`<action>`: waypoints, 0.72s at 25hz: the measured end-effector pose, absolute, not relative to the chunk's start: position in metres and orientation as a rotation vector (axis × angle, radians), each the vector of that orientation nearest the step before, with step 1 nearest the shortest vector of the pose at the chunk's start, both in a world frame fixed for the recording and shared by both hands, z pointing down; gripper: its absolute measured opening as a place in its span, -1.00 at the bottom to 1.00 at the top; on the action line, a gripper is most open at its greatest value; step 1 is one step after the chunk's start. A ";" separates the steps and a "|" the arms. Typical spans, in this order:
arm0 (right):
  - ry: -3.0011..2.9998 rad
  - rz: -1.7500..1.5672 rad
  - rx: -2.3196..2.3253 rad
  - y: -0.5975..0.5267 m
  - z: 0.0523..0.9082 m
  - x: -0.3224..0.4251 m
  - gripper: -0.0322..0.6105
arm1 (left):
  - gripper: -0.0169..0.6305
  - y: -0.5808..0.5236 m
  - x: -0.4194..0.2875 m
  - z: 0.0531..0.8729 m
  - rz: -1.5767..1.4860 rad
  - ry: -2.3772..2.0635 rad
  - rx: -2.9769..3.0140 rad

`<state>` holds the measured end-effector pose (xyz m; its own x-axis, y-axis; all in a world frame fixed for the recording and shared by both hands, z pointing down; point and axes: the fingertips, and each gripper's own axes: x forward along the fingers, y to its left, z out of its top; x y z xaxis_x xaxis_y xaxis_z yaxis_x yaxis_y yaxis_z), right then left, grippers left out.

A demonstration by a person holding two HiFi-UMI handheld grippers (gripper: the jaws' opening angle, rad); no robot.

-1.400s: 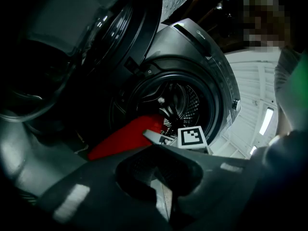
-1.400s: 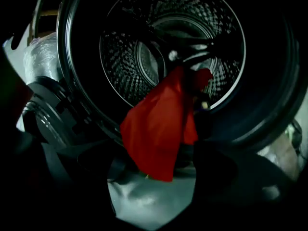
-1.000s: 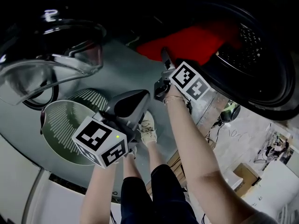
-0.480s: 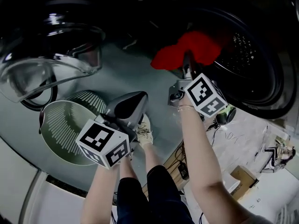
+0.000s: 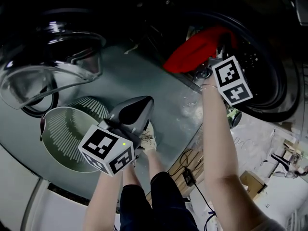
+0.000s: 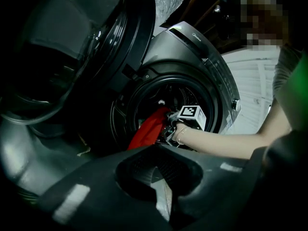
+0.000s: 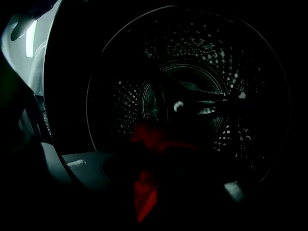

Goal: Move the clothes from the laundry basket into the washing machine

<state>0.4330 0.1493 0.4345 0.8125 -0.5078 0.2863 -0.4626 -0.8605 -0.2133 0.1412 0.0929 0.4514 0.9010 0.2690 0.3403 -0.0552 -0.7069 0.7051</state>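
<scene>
My right gripper [image 5: 217, 52] is shut on a red garment [image 5: 192, 54] at the mouth of the washing machine drum [image 5: 262, 57]. In the right gripper view the red garment [image 7: 144, 196] hangs between the dark jaws of the right gripper [image 7: 159, 162], with the perforated drum [image 7: 192, 57] straight ahead. The left gripper view shows the red garment [image 6: 149, 129] draped over the door opening. My left gripper [image 5: 144, 102] is held low above the floor, shut with nothing in it. The slotted laundry basket [image 5: 67, 129] stands just to its left.
The machine's round glass door [image 5: 53, 66] swings open at the left, above the basket. My legs and a shoe [image 5: 150, 137] are below the grippers. Cables [image 5: 192, 172] and a cardboard box [image 5: 252, 182] lie on the floor at the right.
My right gripper has moved up and to the right with the red garment, from in front of the machine to the drum's mouth. The left gripper has stayed in place.
</scene>
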 end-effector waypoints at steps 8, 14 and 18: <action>0.819 -0.823 -2.721 0.144 0.489 0.428 0.40 | -0.94 0.104 0.144 0.458 0.561 0.182 2.278; 0.851 -0.961 -2.657 0.160 0.504 0.373 0.71 | -0.94 0.102 0.146 0.463 0.551 0.172 2.276; 0.953 -1.199 -2.616 0.141 0.560 0.316 0.71 | -0.94 0.099 0.148 0.463 0.565 0.164 2.272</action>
<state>0.3164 0.1415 0.5598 0.4911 -0.5845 0.6459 -0.4974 -0.7969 -0.3429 0.1476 0.0987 0.4632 0.8931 0.2868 0.3465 -0.0567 -0.6924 0.7193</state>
